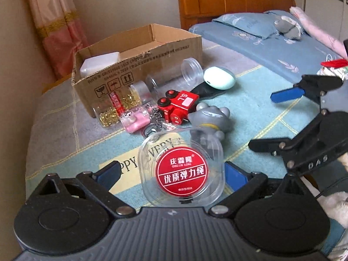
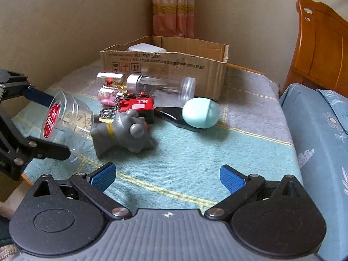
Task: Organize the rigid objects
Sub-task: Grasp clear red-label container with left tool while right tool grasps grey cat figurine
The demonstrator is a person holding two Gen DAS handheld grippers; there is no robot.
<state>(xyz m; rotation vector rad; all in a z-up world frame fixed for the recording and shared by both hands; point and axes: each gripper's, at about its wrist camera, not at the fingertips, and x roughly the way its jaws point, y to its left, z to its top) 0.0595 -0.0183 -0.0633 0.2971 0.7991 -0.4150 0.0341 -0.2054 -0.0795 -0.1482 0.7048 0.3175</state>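
A clear plastic jar with a red round label (image 1: 181, 169) lies between the fingers of my left gripper (image 1: 174, 171), which is open; the right pad touches it and the left pad stands off. The jar (image 2: 63, 117) shows tilted inside that gripper (image 2: 61, 126) in the right wrist view. Behind it lie a grey figurine (image 1: 208, 119), a red toy train (image 1: 178, 106), a pink toy (image 1: 136, 119), key rings (image 1: 154, 126), a jar of yellow beads (image 1: 117, 106), a clear tube (image 1: 174, 76) and a mint egg-shaped case (image 1: 219, 78). My right gripper (image 2: 167, 176) is open and empty, near the figurine (image 2: 124, 132).
An open cardboard box (image 1: 139, 50) with a white container (image 1: 100, 63) stands behind the pile, near the wall and a curtain (image 1: 56, 28). A blue pillow (image 2: 315, 130) and wooden headboard (image 2: 322, 50) are to the right. The checked bedcover (image 2: 195, 152) is bare before the right gripper.
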